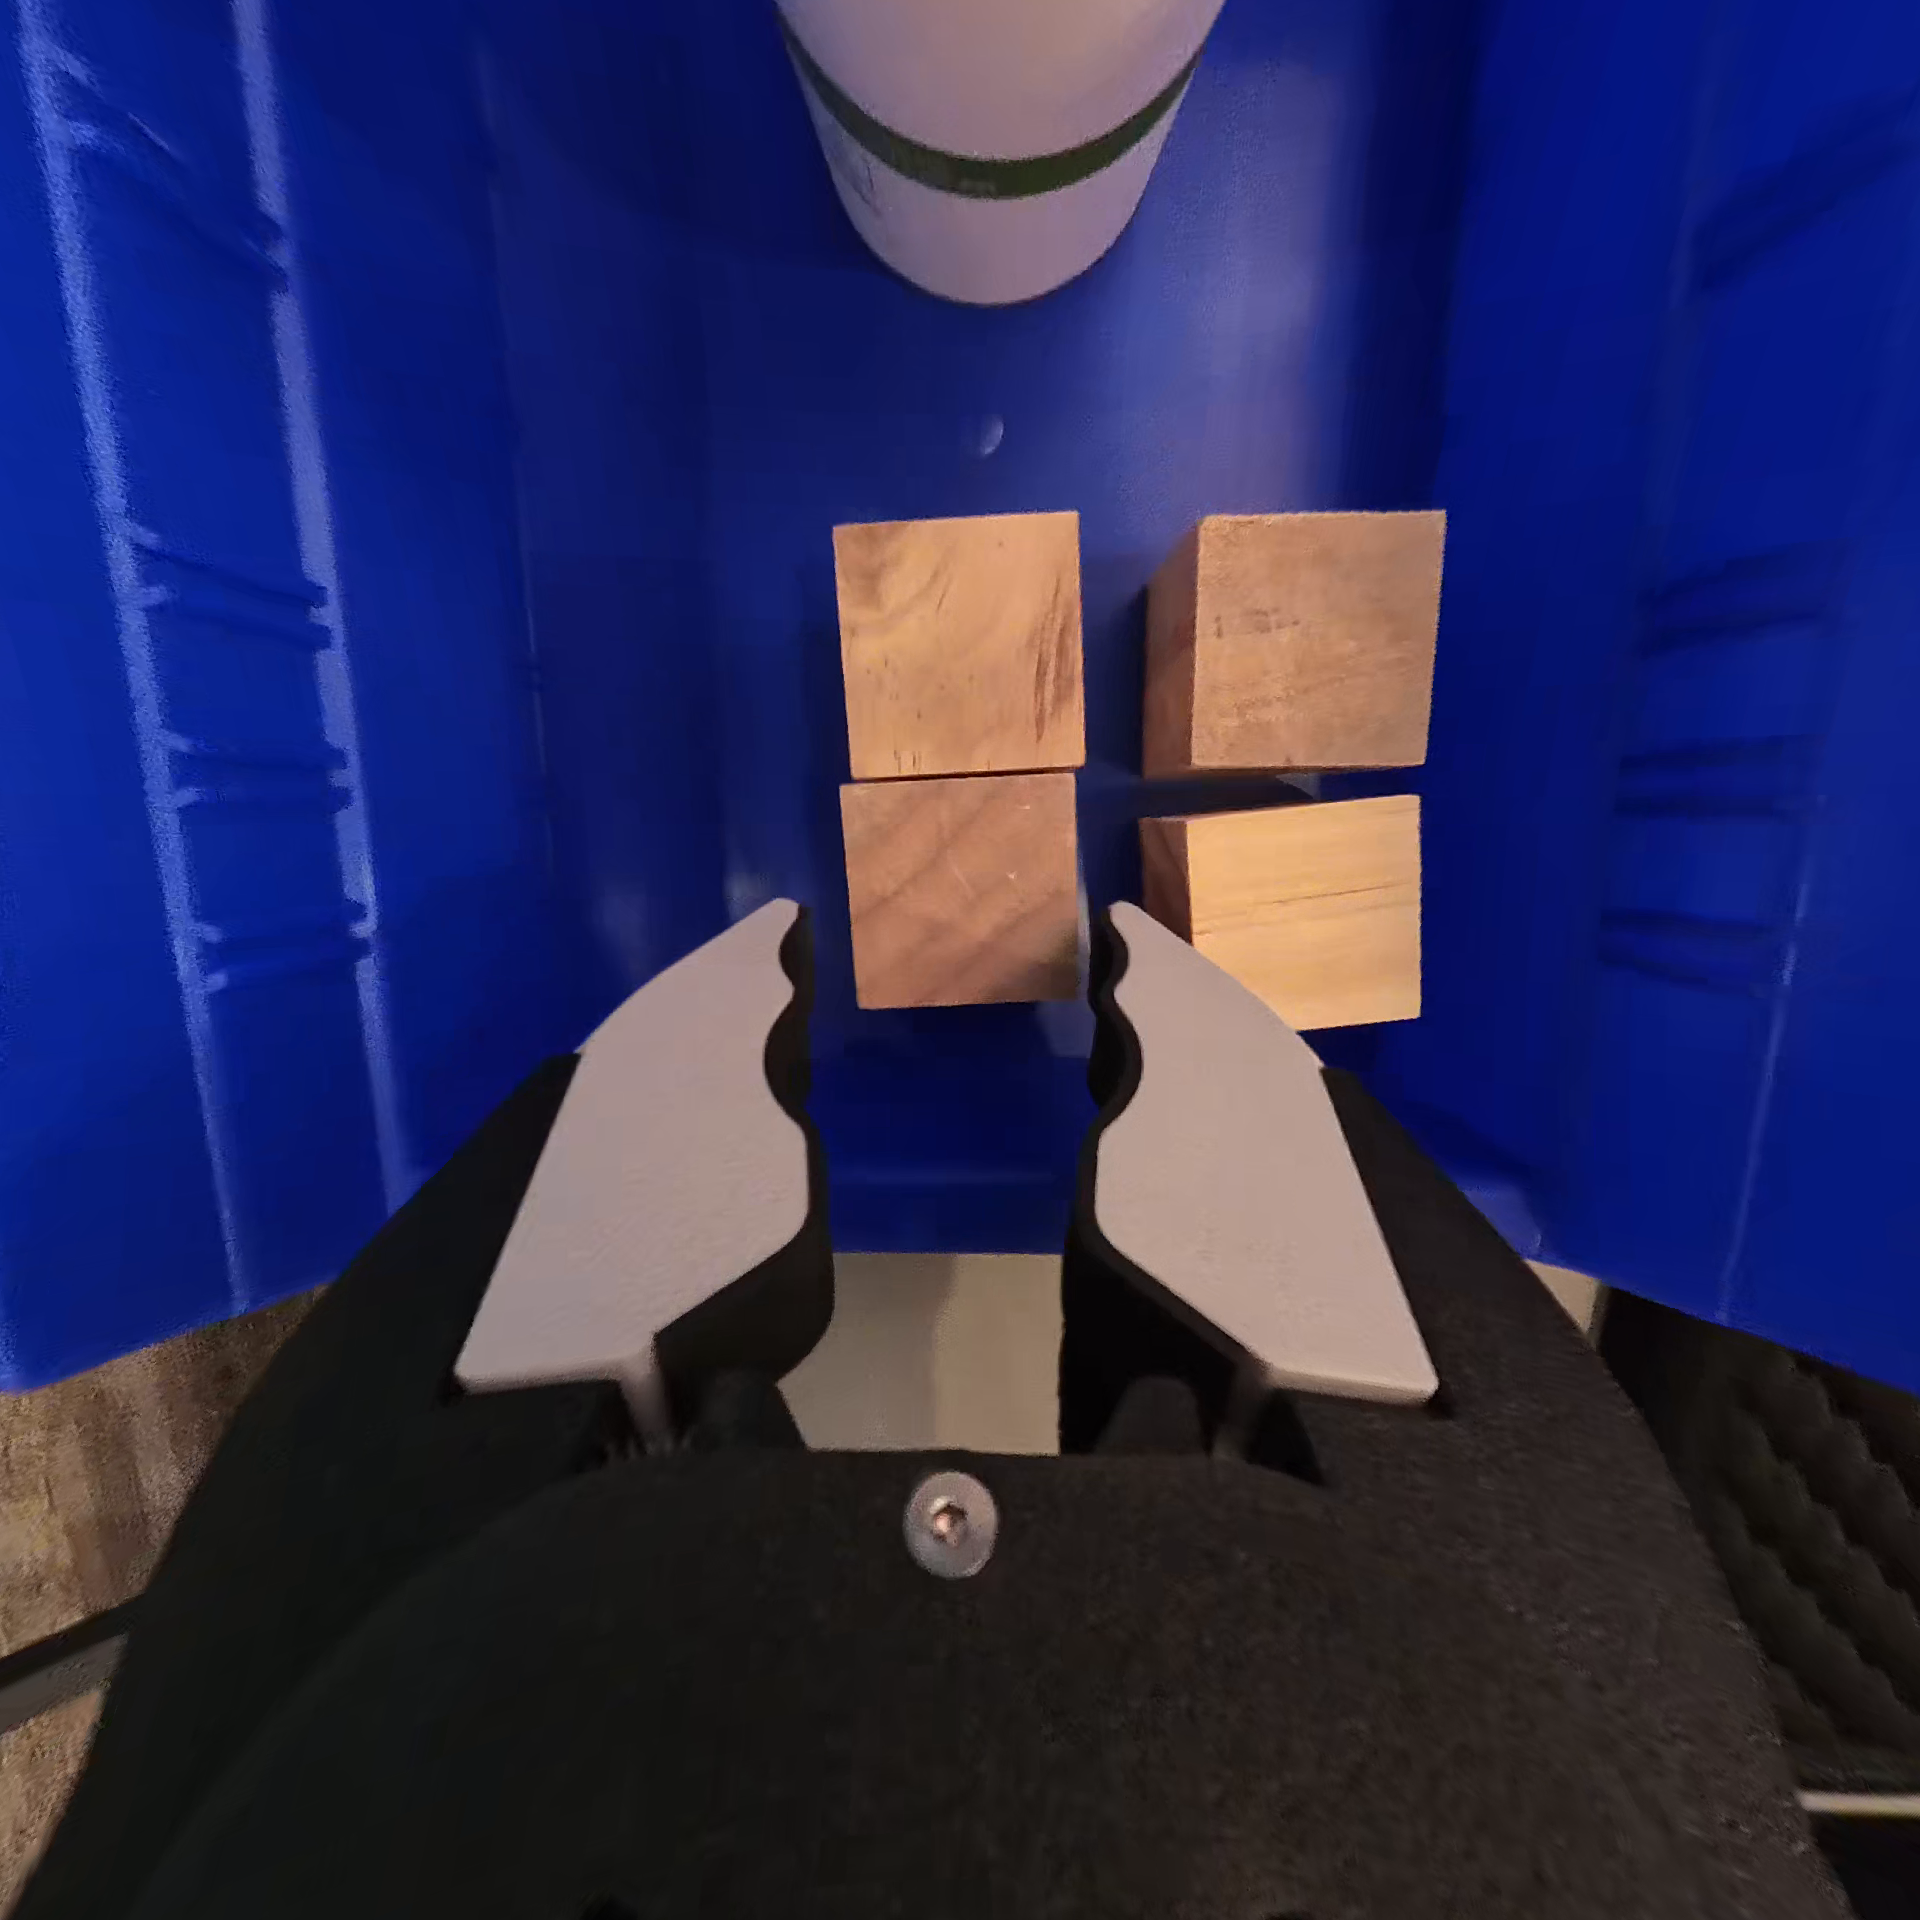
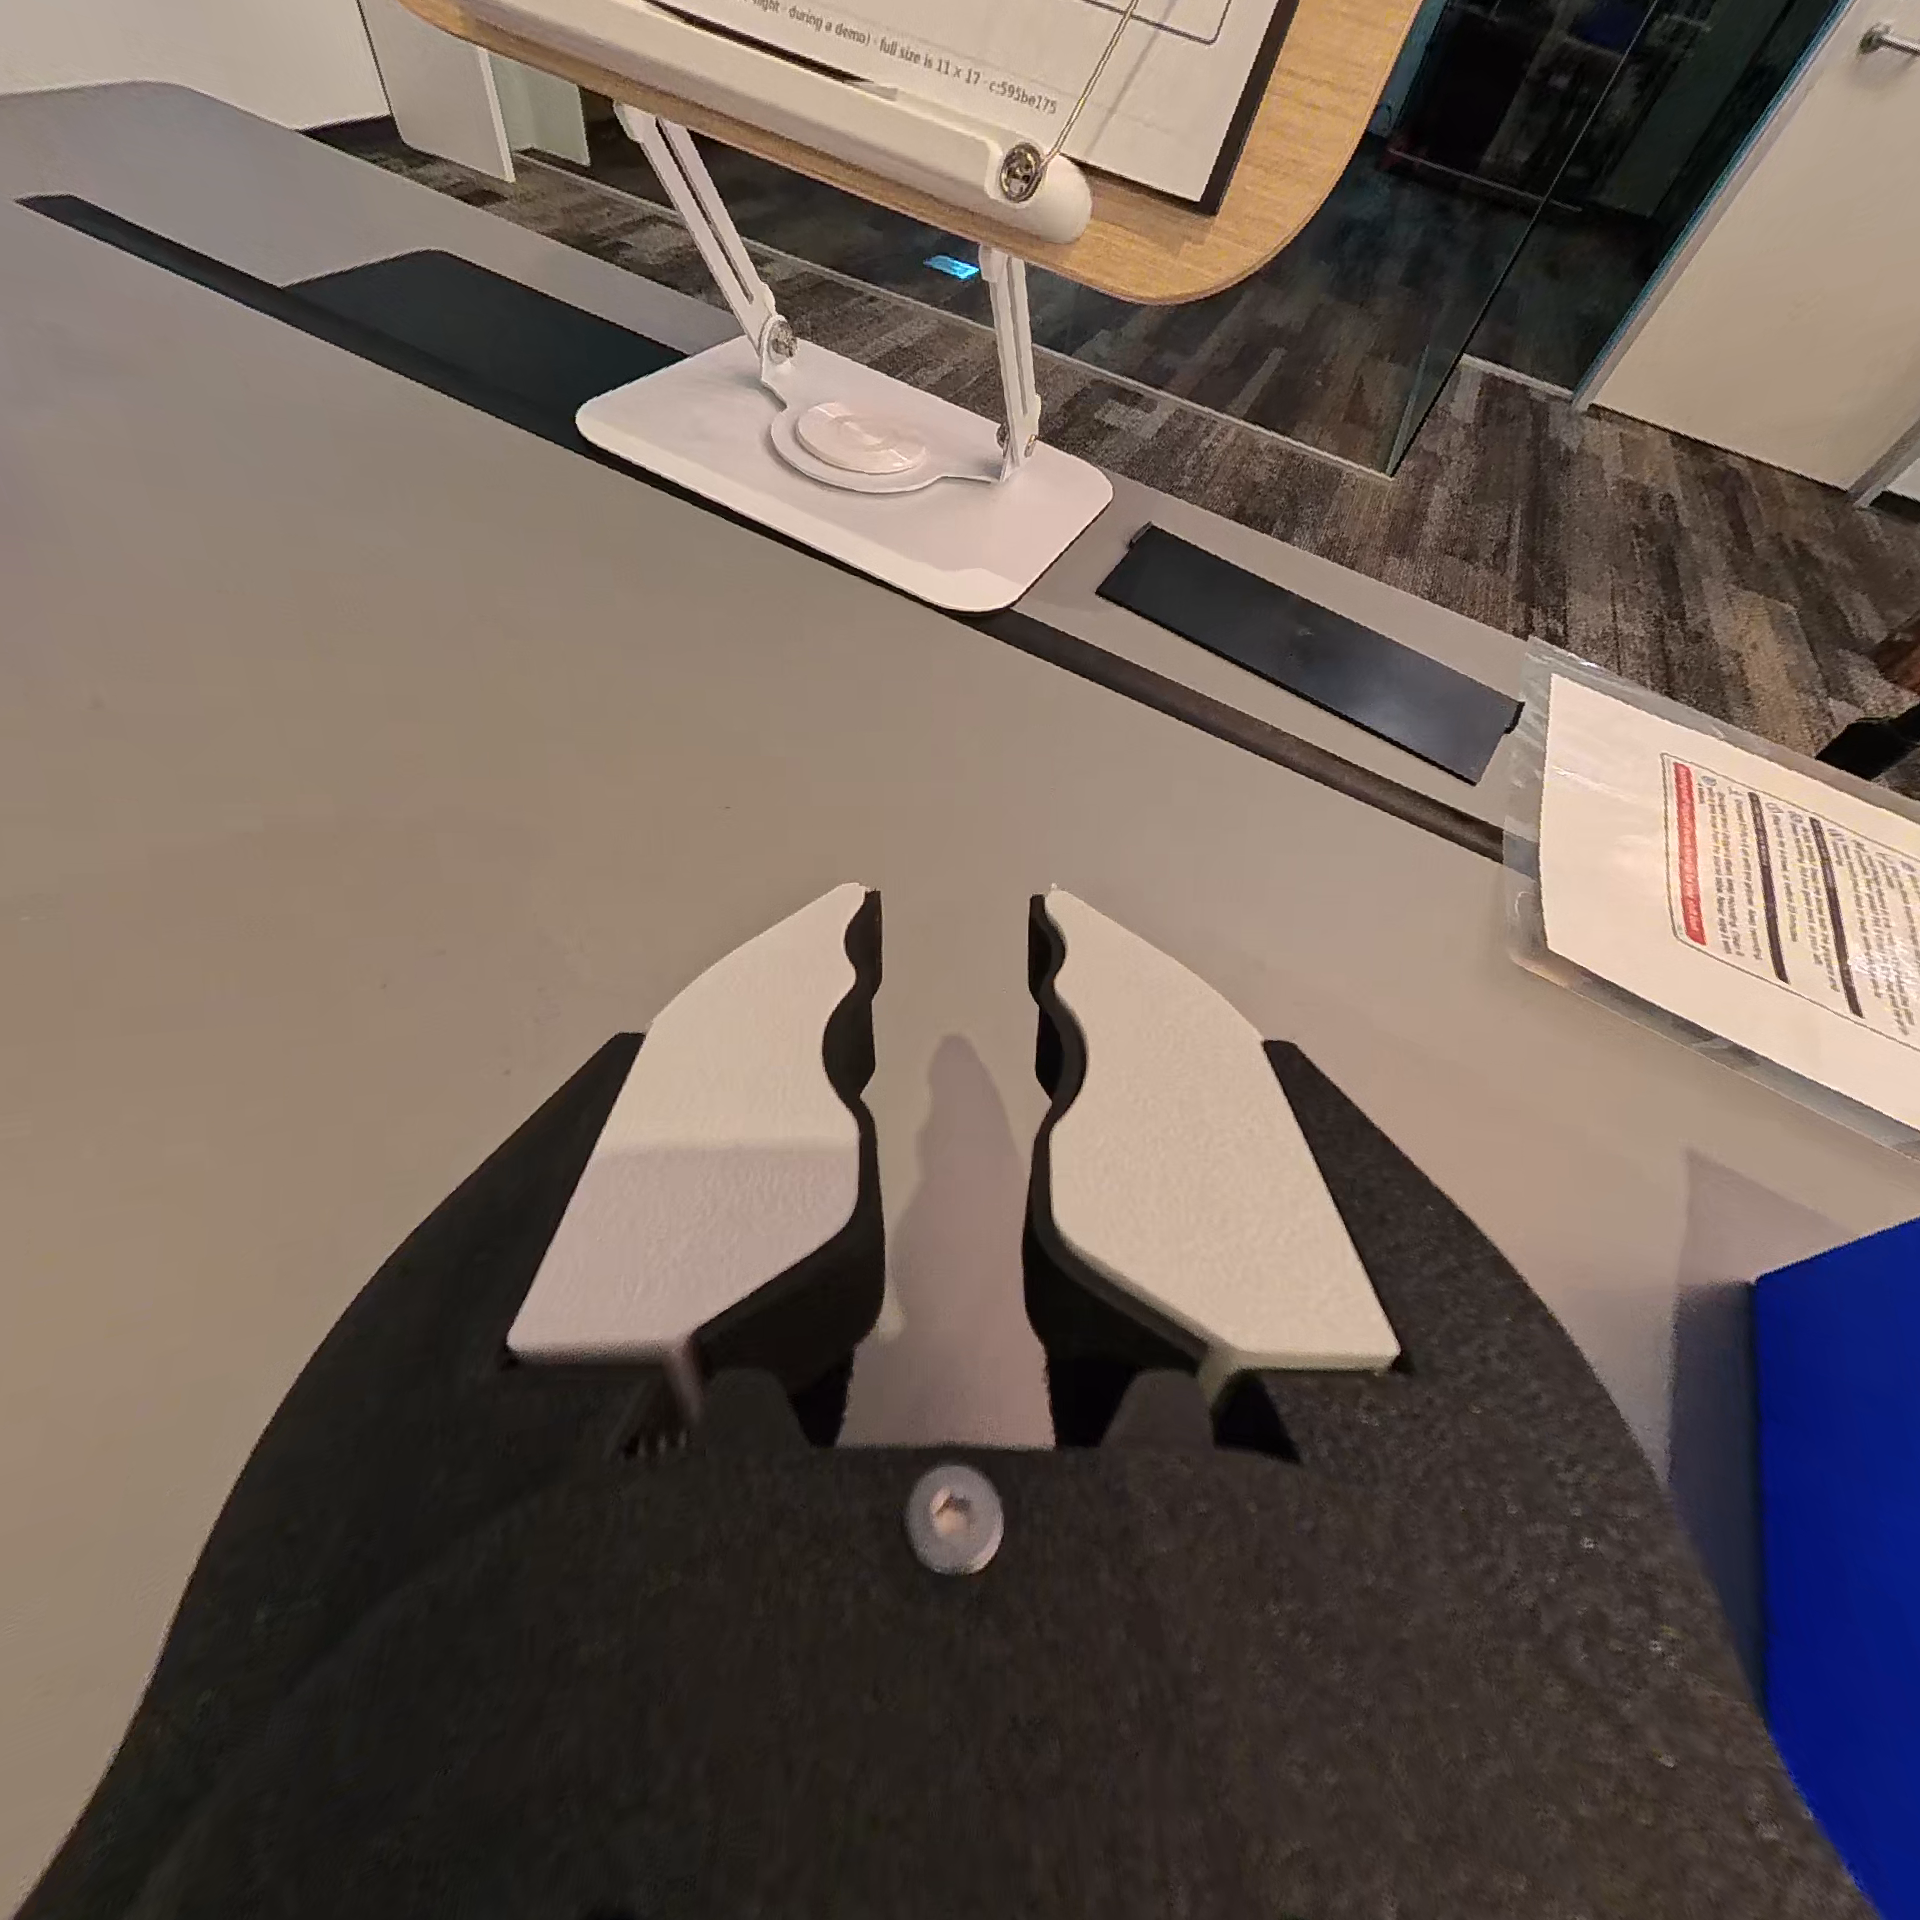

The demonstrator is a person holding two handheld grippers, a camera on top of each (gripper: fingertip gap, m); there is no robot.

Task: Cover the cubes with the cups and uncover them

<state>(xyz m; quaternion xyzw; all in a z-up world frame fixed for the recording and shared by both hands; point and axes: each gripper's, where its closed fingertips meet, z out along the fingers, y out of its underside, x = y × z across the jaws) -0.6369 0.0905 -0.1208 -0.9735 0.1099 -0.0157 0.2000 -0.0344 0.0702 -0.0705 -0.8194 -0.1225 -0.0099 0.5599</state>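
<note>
**Reaching into the blue bin toward four uncovered cubes**

Hovering at the bin's open end, the left gripper (image 1: 945, 945) has its fingers (image 1: 665, 1132) spread moderately wide with nothing between them, their tips flanking the near corners of the near-left cube (image 1: 961, 894). Just right of it, across a narrow gap, sits the near-right cube (image 1: 1299, 909), partly behind the right fingertip. Past these, the far-left cube (image 1: 958, 642) touches the near-left one edge to edge, and the far-right cube (image 1: 1304, 639) stands beside it, apart by a slim strip of blue floor. All four are bare. Ribbed walls of the blue bin (image 1: 239, 727) rise close on both sides, leaving more room to the left of the cubes than to the right. Beyond an open stretch of floor, a white cup (image 1: 987, 156) with a dark green band stands or lies at the far end; I cannot tell which.

The right gripper (image 2: 956, 914) is above the grey counter (image 2: 364, 727), fingers narrowly parted and empty, with bare surface ahead. A blue corner of the bin shows at lower right. Farther on, a white stand (image 2: 862, 488) sits at the counter's back edge, and a sleeved paper sheet (image 2: 1745, 894) lies to the right.
</note>
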